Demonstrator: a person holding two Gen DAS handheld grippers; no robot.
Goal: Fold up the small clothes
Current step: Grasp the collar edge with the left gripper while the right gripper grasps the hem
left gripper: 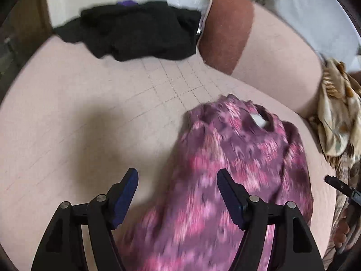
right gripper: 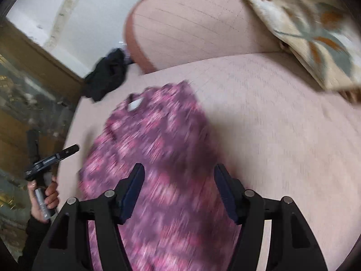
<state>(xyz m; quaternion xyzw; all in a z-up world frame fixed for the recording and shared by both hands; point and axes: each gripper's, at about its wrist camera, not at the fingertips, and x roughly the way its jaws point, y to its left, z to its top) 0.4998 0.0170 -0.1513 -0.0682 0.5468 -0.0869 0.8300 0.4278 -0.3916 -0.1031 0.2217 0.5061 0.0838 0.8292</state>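
Left hand-held gripper (left gripper: 177, 184): jaws spread, gripping nothing, above the left edge of the garment. Right hand-held gripper (right gripper: 179, 180): jaws spread, empty, over the garment's lower part. Pink-purple patterned garment (right gripper: 155, 158): lying flat on the pink sofa seat (right gripper: 282, 135), neckline away from the cameras. Black clothes (left gripper: 135, 31): heaped at the seat's far end. Floral cushion (right gripper: 304, 29): against the backrest.
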